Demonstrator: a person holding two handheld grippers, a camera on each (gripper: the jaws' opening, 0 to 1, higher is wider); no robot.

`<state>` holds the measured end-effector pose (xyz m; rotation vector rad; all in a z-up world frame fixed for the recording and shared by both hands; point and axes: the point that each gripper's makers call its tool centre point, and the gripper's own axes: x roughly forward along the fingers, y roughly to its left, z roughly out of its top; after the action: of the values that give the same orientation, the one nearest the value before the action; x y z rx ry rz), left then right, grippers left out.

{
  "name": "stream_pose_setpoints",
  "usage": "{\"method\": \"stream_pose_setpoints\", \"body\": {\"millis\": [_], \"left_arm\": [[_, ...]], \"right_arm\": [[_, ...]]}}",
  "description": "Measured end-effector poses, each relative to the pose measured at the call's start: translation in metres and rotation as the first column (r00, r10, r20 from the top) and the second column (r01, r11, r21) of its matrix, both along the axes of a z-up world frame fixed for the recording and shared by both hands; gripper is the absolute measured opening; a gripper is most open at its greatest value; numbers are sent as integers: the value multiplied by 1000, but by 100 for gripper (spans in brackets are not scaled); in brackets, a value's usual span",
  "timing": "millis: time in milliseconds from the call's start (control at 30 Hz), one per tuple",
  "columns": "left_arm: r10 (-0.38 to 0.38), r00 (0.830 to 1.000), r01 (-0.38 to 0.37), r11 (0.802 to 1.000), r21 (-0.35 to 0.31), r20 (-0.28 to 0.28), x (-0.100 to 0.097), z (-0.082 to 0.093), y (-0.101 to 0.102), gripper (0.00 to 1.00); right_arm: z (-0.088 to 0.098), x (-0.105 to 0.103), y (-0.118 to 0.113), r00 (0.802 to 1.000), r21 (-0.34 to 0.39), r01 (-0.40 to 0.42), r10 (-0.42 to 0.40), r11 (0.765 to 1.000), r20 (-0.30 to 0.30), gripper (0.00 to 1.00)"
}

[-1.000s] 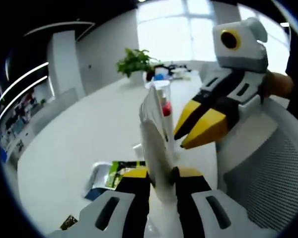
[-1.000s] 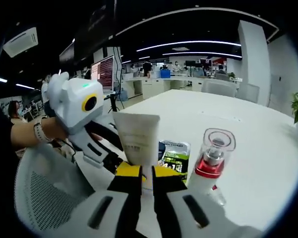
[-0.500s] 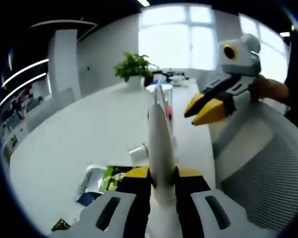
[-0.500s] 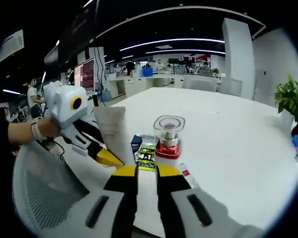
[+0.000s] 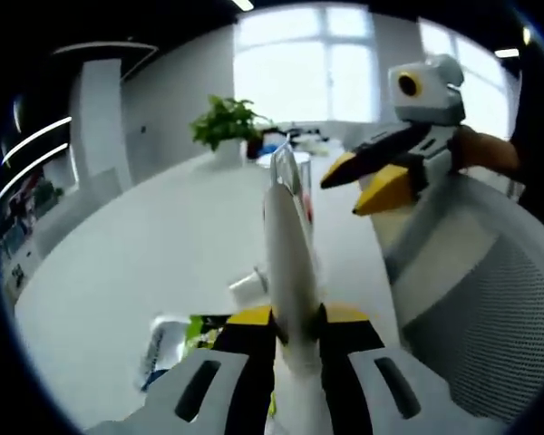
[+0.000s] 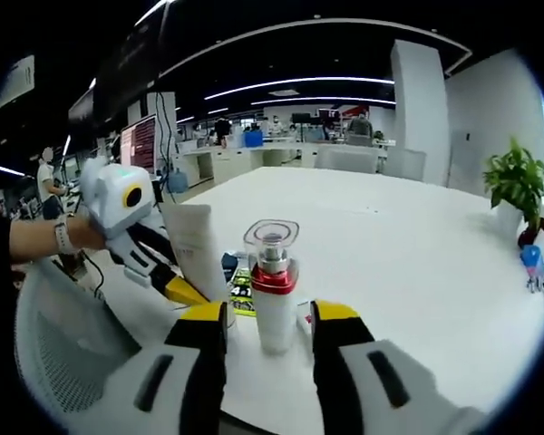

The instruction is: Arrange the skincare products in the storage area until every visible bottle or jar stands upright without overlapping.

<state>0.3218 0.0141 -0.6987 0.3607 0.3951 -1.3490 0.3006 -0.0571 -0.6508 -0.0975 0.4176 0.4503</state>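
In the left gripper view, the left gripper (image 5: 296, 328) is clenched on a flat white squeeze tube (image 5: 288, 258), seen edge-on and rising toward 12 o'clock from between the yellow-tipped jaws. At 1 o'clock the right gripper (image 5: 367, 181) reaches in with its jaws parted, held above a white mesh-backed chair (image 5: 476, 299) that spreads toward 4 o'clock. Behind the tube stands a clear-capped bottle with a red collar (image 5: 295, 177), partly hidden. A small white cap (image 5: 247, 284) lies on the white round table (image 5: 127, 263) at 10 o'clock of the jaws, and a green-and-black packet (image 5: 204, 328) lies flat just beside the left jaw.

In the right gripper view, the right gripper (image 6: 267, 319) is released — its jaws stand on either side of the bottle (image 6: 273, 285), which stands upright on the table (image 6: 408, 272); I cannot tell whether they touch it. At 10 o'clock the left gripper (image 6: 186, 292) holds the tube (image 6: 196, 249) upright, just beside the bottle. A green potted plant (image 6: 513, 186) sits at 2 o'clock.
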Motion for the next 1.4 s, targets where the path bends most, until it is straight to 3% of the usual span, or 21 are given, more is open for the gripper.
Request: {"method": "stream_pose_setpoints", "body": {"millis": [133,233,400,467,633,900,1400], "left_arm": [[-7,1000,7,1000,2,-3,3,-1,-5,14],[-11,1000,11,1000,0,-7,4,-1,-8,14],[-24,1000,24,1000,10,-4,6,-1,-13,14],[-26,1000,26,1000,11,-7,7,-2,-15,14],[-32,999,32,999,8,-13,7,-2,-19,14],[-35,999,36,999,1,-25,9,-2,-22,14],[-39,998,38,999,-16,-42,9,-4,-24,15]], "right_arm": [[0,0,-1,1000,-15,-4,4,1000,-1,45],[0,1,0,1000,-18,-12,12,1000,-5,56],[1,3,1,1000,51,9,-8,999,-26,73],[0,3,2,999,51,9,-7,999,-32,85],[-8,-2,6,997,37,-22,24,999,-72,96],[-8,-1,3,997,76,-7,13,997,-78,94],[-10,-1,2,997,73,1,5,997,-81,92]]}}
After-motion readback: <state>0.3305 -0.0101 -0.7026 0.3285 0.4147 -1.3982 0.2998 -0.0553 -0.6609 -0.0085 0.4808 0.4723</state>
